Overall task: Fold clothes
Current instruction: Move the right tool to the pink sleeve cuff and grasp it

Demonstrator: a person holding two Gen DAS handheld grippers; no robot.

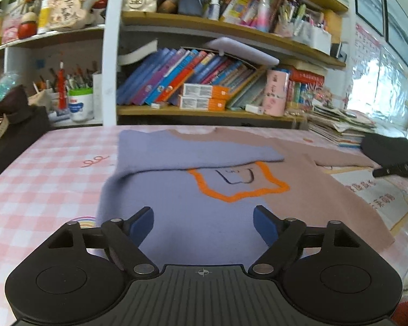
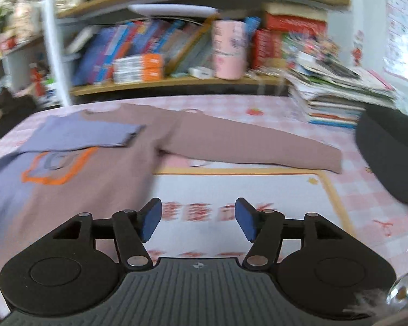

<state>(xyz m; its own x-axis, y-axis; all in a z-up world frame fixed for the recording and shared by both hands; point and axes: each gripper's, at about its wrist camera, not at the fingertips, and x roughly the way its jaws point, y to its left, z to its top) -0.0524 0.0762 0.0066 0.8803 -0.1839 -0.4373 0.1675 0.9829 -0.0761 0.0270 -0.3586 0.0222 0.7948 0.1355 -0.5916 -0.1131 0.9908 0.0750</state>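
A two-tone sweater [image 1: 307,190], lilac on its left half and dusty pink on its right, lies flat on the pink checked tablecloth [image 1: 49,160], an orange outline [image 1: 239,190] on its chest. Its lilac sleeve [image 1: 182,149] is folded across the chest. In the right wrist view the pink sleeve [image 2: 247,144] stretches out to the right. My left gripper [image 1: 203,224] hovers open over the sweater's lilac hem, holding nothing. My right gripper [image 2: 198,218] is open above a white mat [image 2: 231,187], just right of the sweater [image 2: 106,179] body.
Shelves crammed with books [image 1: 193,78] run along the table's back edge. A stack of magazines [image 2: 337,95] sits at the back right, with a black object [image 2: 394,152] in front of it. A dark bag [image 1: 11,133] lies at the left edge.
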